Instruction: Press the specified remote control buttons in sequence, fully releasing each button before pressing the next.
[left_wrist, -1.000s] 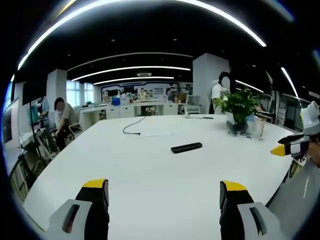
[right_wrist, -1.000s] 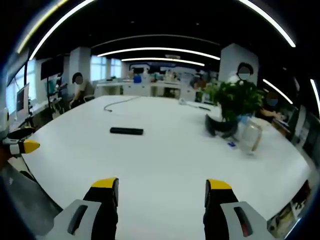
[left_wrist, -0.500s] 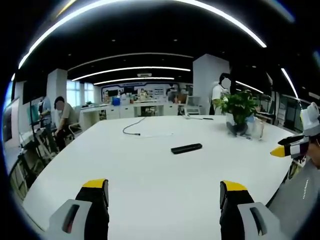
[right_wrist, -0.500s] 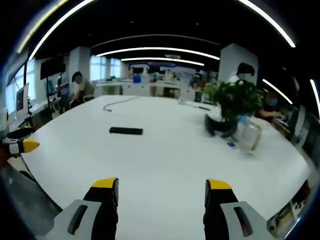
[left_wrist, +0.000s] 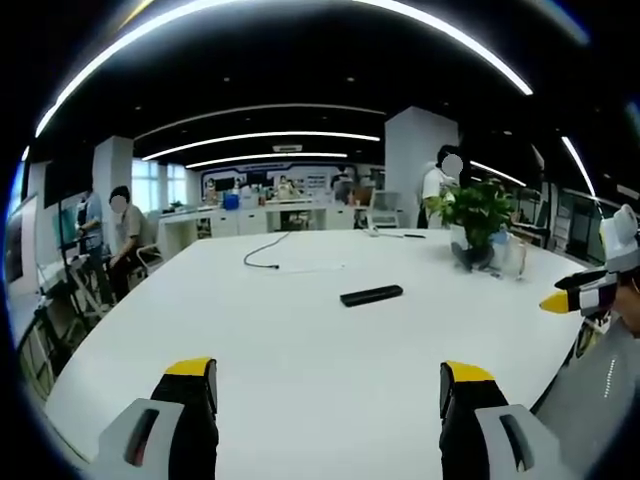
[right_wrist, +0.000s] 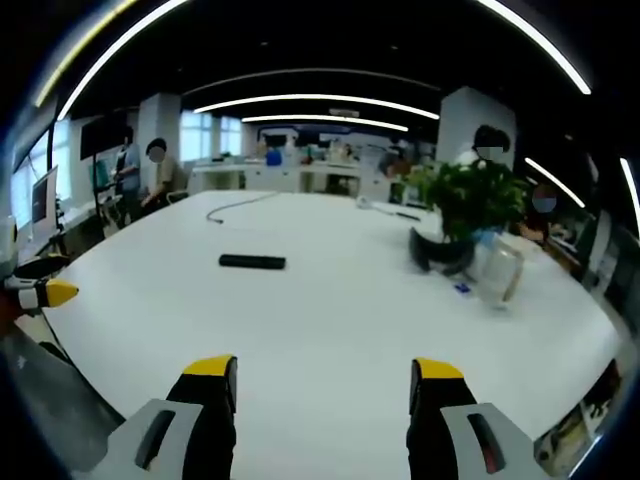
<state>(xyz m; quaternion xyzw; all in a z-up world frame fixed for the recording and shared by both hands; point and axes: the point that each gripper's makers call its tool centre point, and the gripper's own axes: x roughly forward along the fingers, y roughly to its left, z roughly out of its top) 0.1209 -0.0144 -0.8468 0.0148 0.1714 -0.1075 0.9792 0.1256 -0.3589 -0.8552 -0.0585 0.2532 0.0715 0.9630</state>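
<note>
Here, white table (left_wrist: 300, 340) in open office; remote (left_wrist: 371, 295) mid-table; both grippers' fingers spread, empty.

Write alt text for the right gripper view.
A black remote lies untouched on a white table, far ahead of the open right gripper. A potted plant and a jug stand to the right.

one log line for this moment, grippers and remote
left gripper: open, above table | right gripper: open, above table | remote: flat, mid-table, untouched | plant: beyond remote
</note>
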